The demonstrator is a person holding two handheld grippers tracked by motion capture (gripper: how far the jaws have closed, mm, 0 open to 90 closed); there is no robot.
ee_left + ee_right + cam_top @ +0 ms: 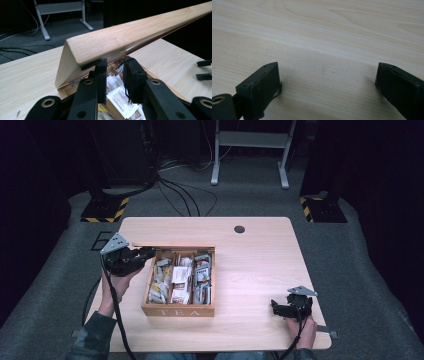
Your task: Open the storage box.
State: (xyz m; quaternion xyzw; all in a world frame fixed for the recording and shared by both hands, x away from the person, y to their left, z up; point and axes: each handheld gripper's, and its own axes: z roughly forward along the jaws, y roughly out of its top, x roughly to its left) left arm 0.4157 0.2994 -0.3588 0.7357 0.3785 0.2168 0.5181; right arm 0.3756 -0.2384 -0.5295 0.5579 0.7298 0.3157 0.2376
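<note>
A wooden tea box (178,310), lettered TEA on its near wall, sits on the left half of the counter (260,270), close to the near edge. Its hinged lid (120,42) is raised, apparently so the packets inside can be reached. The left claw (116,68) has its jaws drawn close together at the lid's front lip. One fingertip (101,67) sits right under the lip's edge and looks to press against it, though the exact contact is hard to read. The grip is most likely there to swing the lid up and back on its hinges, which lie along the box's far wall. In the high view the left claw (145,253) sits at the box's far left corner, a good spot from which to carry the lid over without blocking the compartments.

Tea bags (181,275) in paper sachets fill the three lengthwise compartments, standing on edge and packed close.

The right claw (276,307) rests low over bare counter at the near right, well apart from the box, its jaws spread wide with nothing between them. That reads as a waiting pose, clear of the lid's swing and ready to reach in once the box stands fully open.
</note>
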